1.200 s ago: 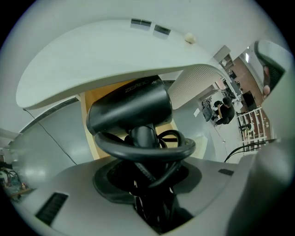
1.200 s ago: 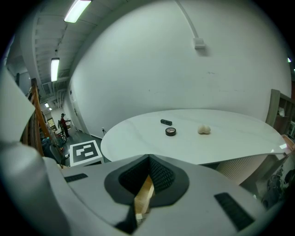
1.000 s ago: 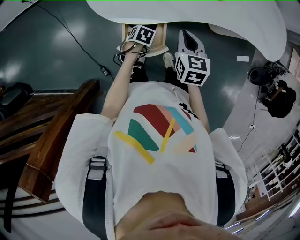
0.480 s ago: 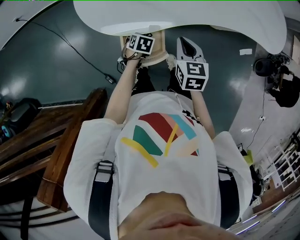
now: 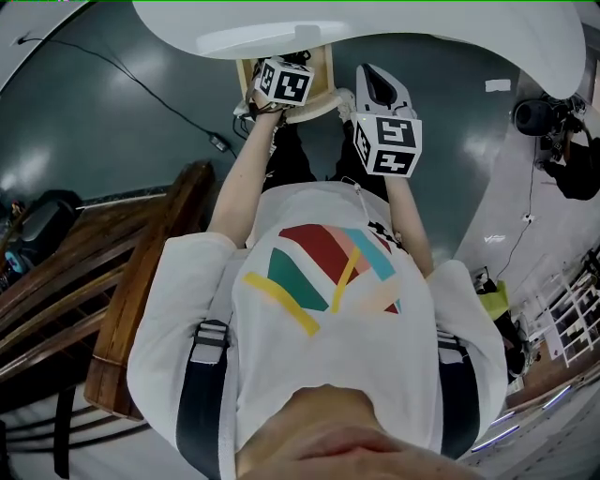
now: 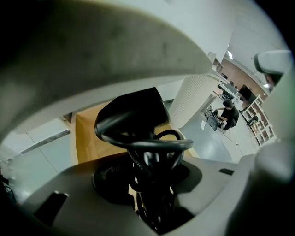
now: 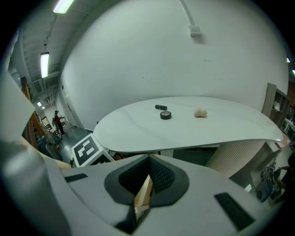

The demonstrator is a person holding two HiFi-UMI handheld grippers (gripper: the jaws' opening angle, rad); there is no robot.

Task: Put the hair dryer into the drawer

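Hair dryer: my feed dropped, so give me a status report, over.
Left gripper shut on hair dryer, cord coiled, over open wooden drawer. Right gripper shut, empty. White table overhangs drawer; nothing else in the way.

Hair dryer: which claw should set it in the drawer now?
Left: the left claw grips the hair dryer right over the open wooden drawer; the right claw is shut and empty beside it.

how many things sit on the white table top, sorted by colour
black: 2, a ring and a flat piece
off-white: 1, a lump
total: 3
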